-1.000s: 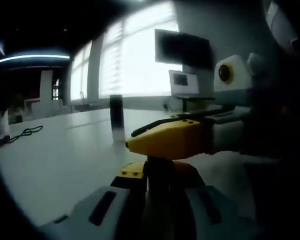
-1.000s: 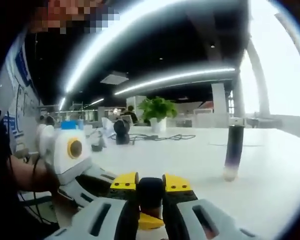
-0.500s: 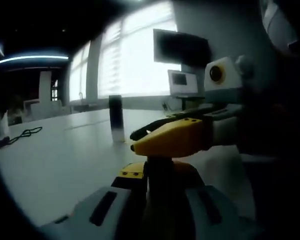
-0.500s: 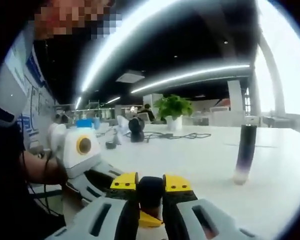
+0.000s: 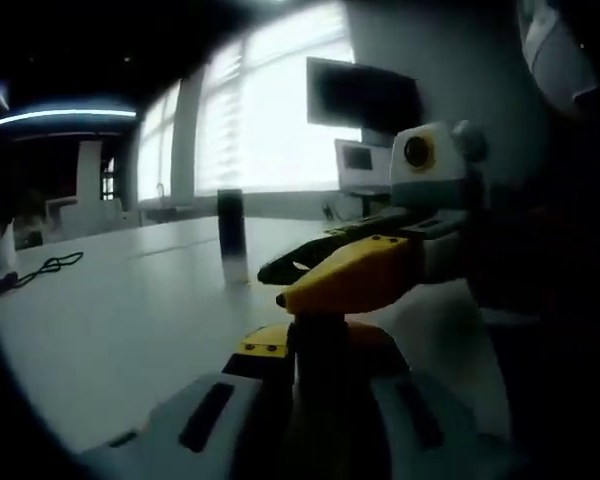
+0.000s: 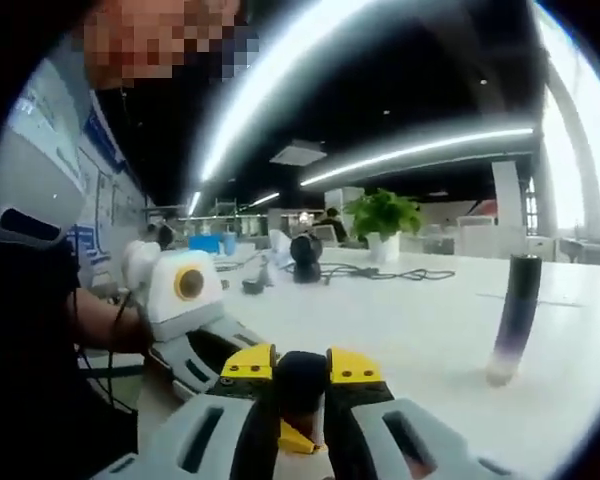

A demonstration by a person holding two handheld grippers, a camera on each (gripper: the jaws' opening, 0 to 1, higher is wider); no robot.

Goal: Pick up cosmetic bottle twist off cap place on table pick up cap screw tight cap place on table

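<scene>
My left gripper [image 5: 320,345] is shut on a dark cosmetic bottle [image 5: 320,362] that stands up between its jaws, low over the white table [image 5: 130,320]. The right gripper [image 5: 345,275] reaches in from the right, its yellow jaws lying across the bottle's top. In the right gripper view, my right gripper [image 6: 302,375] is shut on the dark cap [image 6: 302,385]. A yellow tip of the left gripper [image 6: 292,438] shows just beneath it. A second tall dark bottle [image 5: 231,235] [image 6: 514,315] stands upright and alone on the table.
A black cable [image 5: 40,268] lies at the far left of the table. Behind are a monitor [image 5: 365,95] and a laptop [image 5: 365,165]. A potted plant [image 6: 383,215], a dark round object [image 6: 305,255] and a cable [image 6: 380,272] sit at the table's far side. A person's arm [image 6: 90,325] holds the left gripper.
The right gripper has turned about the cap: its body has swung left in the left gripper view, and the right gripper view has panned. The left gripper has stayed still.
</scene>
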